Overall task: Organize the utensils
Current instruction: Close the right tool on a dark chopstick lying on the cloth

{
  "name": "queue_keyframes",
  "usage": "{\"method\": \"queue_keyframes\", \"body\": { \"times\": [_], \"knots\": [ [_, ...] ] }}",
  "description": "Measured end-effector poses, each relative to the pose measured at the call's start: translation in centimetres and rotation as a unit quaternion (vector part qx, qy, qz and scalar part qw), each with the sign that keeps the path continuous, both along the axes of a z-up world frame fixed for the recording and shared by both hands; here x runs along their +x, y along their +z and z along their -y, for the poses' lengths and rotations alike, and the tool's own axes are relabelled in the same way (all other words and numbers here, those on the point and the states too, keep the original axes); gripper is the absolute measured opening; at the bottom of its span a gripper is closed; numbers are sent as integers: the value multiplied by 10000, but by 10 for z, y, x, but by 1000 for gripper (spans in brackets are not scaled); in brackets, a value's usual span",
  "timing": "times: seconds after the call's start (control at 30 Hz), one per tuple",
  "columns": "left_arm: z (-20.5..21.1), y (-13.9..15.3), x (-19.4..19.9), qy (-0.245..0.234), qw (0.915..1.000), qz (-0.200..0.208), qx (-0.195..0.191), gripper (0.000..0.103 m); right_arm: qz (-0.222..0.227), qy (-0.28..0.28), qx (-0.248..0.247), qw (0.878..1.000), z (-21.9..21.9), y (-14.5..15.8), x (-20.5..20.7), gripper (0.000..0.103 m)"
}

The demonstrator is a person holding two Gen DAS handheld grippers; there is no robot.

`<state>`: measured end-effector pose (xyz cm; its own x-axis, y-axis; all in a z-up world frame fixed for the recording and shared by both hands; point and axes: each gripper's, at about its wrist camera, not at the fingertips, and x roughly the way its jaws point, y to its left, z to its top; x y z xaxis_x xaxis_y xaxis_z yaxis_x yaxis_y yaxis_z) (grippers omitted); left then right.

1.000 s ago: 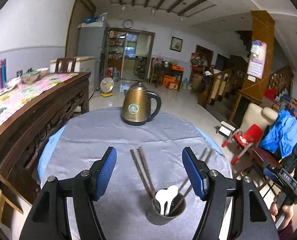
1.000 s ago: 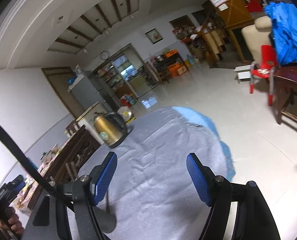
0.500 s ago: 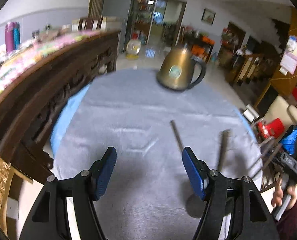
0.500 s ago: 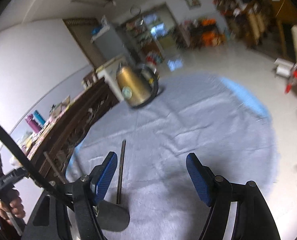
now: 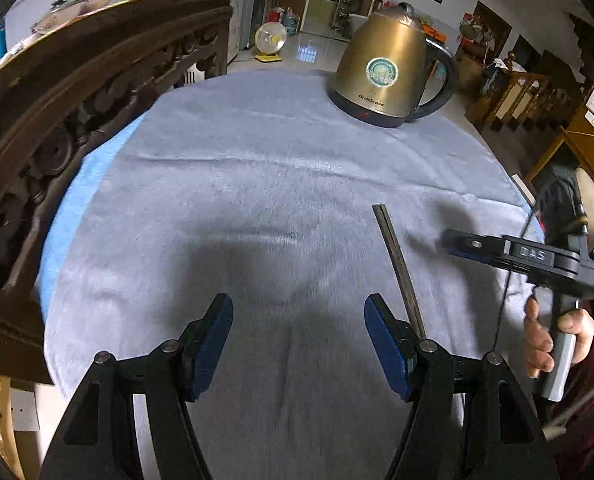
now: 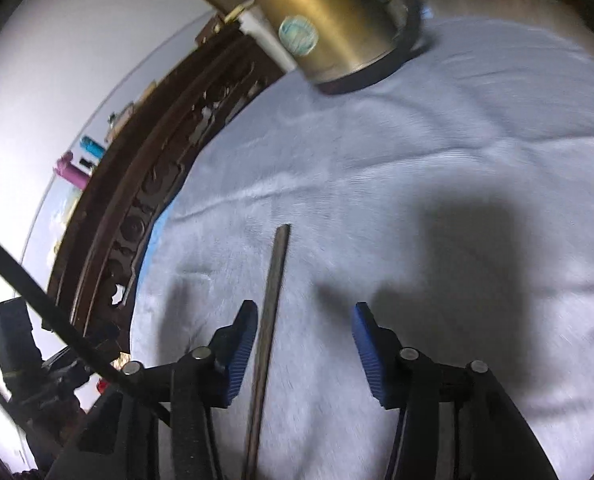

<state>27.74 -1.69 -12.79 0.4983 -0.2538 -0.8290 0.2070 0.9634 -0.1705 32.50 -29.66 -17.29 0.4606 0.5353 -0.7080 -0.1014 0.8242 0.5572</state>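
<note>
One dark slim metal chopstick [image 6: 271, 300] stands slanted between our right gripper [image 6: 301, 344] pads, jaws closing, untouched | our left gripper [image 5: 299, 344] wide, empty.

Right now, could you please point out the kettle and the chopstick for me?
kettle [image 5: 381, 68]: left wrist view, on the round badge on its body.
chopstick [image 6: 275, 276]: right wrist view, on the upper shaft.

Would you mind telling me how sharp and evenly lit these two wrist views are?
Left wrist view: mostly sharp, kettle crisp, soft shadows on the grey cloth. Right wrist view: motion-blurred, kettle smeared, wall overexposed, heavy shadow right of the chopstick.
</note>
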Motion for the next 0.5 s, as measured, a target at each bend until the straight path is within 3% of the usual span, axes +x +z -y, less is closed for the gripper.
{"method": "queue_keyframes", "body": {
  "times": [0.17, 0.23, 0.3, 0.43, 0.5],
  "knots": [
    [4, -9, 20, -26, 10000, -54, -40, 69, 63, 253, -233, 9994, -38, -8, 34, 46],
    [6, -12, 27, -54, 9999, -56, -69, 69, 80, 246, -476, 9985, -49, -9, 39, 32],
    [8, -14, 32, -95, 9999, -55, -68, 69, 16, 254, -853, 9960, -60, -14, 45, 30],
    [10, -21, 39, -130, 9999, -75, -84, 69, 209, 225, -1478, 9885, -68, -11, 42, 8],
    [11, -23, 40, -150, 9998, -91, -128, 69, 202, 203, -1630, 9862, -66, -11, 40, 1]
  ]
}}
